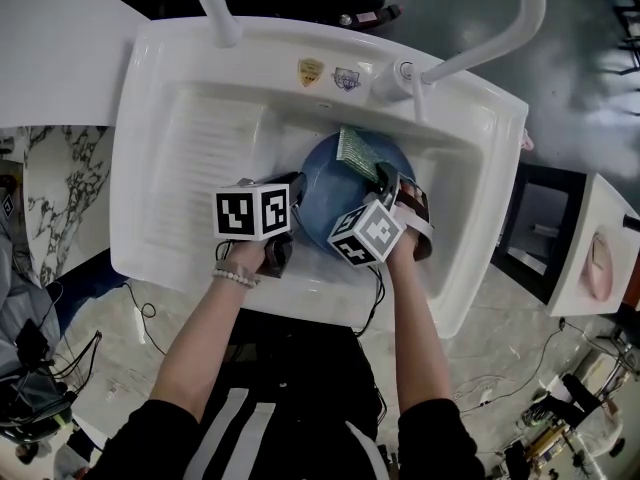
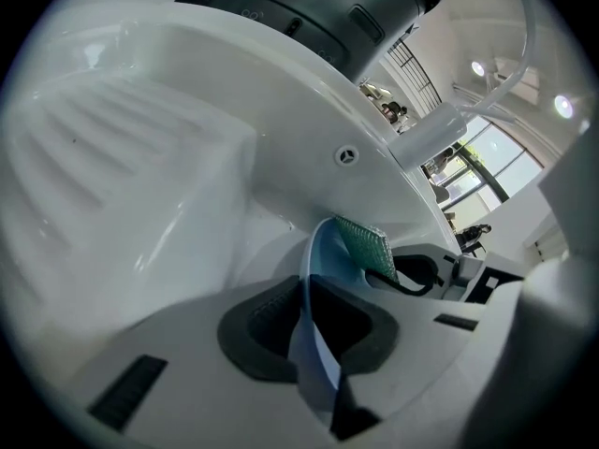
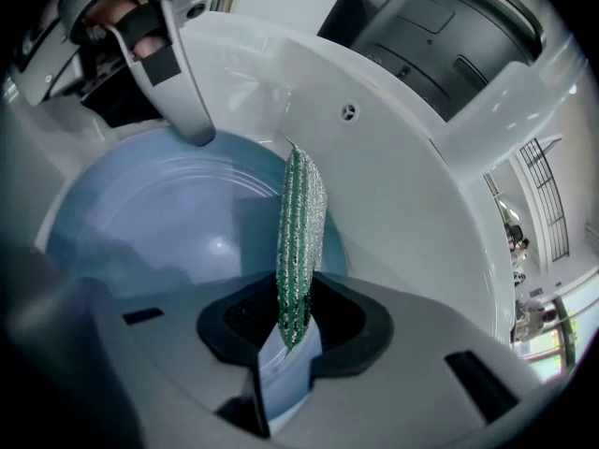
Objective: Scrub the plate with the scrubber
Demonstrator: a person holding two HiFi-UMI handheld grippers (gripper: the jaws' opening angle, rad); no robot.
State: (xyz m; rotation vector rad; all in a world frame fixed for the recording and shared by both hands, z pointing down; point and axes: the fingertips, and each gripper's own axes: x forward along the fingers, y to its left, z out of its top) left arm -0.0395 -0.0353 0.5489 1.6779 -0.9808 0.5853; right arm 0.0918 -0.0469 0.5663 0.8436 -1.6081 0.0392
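Looking down from the head: plate (image 1: 330, 183) sitting in the sink (image 1: 180, 88). Left gripper view: left gripper (image 2: 309, 330) pinching the plate rim, likely bracing it. Right gripper view: right gripper (image 3: 290, 321) clamping the scrubber (image 3: 298, 223) edge-on, over the plate's face.

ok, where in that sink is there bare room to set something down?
Free: the ribbed slope, between the sink left wall and the plate. A narrower strip lies between plate and back wall. Crowded: the plate itself, left tongs on its rim, right tongs holding the scrubber over it.
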